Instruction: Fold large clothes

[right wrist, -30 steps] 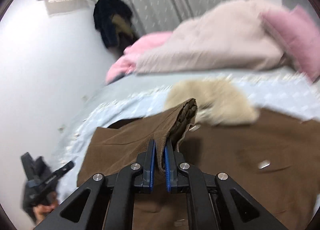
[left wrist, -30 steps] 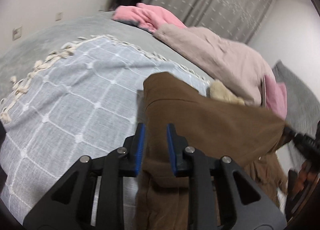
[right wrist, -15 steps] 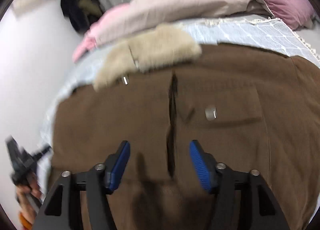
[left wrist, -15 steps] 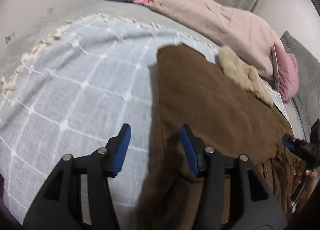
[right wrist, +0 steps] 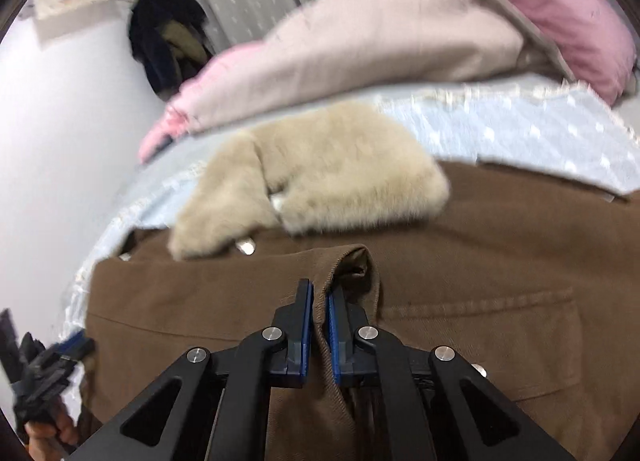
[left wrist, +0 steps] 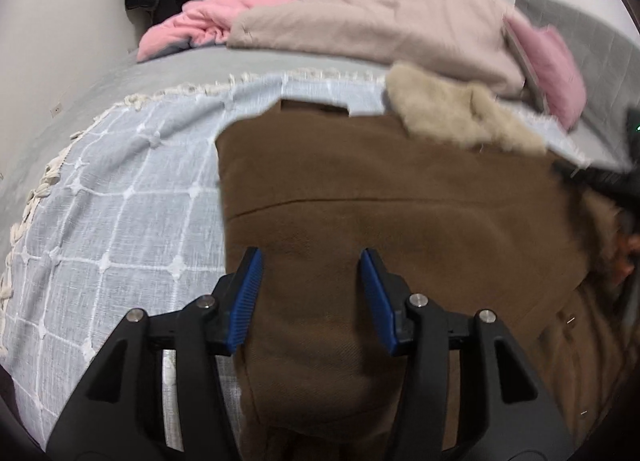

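Observation:
A brown coat (left wrist: 380,189) with a beige fur collar (left wrist: 452,113) lies spread on a pale blue checked blanket (left wrist: 120,201). My left gripper (left wrist: 310,289) is open just above the coat's left part, with nothing between its jaws. In the right wrist view, my right gripper (right wrist: 318,321) is shut on a raised fold of the brown coat (right wrist: 480,245), just below the fur collar (right wrist: 320,181). The left gripper also shows at the lower left of the right wrist view (right wrist: 52,365).
A beige quilt (left wrist: 380,25), a pink blanket (left wrist: 208,21) and a pink pillow (left wrist: 548,61) are piled at the far side of the bed. Dark clothes (right wrist: 168,37) hang by the curtain. A white wall is on the left.
Both grippers let go of the coat about half a second ago. My right gripper has since shut again on a fold of the coat. My left gripper has stayed open and moved right over the coat.

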A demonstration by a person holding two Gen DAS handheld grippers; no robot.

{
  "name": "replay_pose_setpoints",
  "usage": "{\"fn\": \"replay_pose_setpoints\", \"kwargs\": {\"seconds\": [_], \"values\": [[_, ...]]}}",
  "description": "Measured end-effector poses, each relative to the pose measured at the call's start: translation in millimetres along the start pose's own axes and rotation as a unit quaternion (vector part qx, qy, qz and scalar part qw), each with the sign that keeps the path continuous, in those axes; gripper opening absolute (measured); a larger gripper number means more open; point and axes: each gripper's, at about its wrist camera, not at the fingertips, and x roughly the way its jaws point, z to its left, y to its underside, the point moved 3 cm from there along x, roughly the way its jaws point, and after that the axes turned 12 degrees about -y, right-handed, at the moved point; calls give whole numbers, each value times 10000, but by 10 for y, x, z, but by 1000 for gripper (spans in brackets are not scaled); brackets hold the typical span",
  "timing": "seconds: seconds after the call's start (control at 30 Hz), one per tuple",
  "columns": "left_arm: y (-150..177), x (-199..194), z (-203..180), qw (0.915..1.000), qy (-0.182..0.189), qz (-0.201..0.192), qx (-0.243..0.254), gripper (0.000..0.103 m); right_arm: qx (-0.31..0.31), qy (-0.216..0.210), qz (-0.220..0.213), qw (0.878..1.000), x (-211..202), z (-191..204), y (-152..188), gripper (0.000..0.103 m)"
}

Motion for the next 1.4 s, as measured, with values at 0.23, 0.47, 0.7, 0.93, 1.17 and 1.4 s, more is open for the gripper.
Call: {"fn": "replay_pose_setpoints", "kwargs": {"seconds": [0.23,0.47,0.7,0.93,1.17,1.4], "values": [[-27,24,-101,9992,-158,88,360,53,-389,909,324,9946,33,-115,120,17],[-510,32,-103,9993,-123,-261,251,53,-918,621,-226,9936,-169,429,-61,40],[-573,601,-184,9971,-579,160,477,53,-998,612,539,9917,505,502,101,41],[-483,392,106,9937,-1101,213,84,59,-787,929,421,9917,152,167,144,41],[-79,-212,-277,9989,-337,-50,309,60,-1257,550,671,9883,-79,666,511,49],[327,-286,-296,9979,-439,413,240,60,-1185,801,1005,9846,-165,488,894,48]]}}
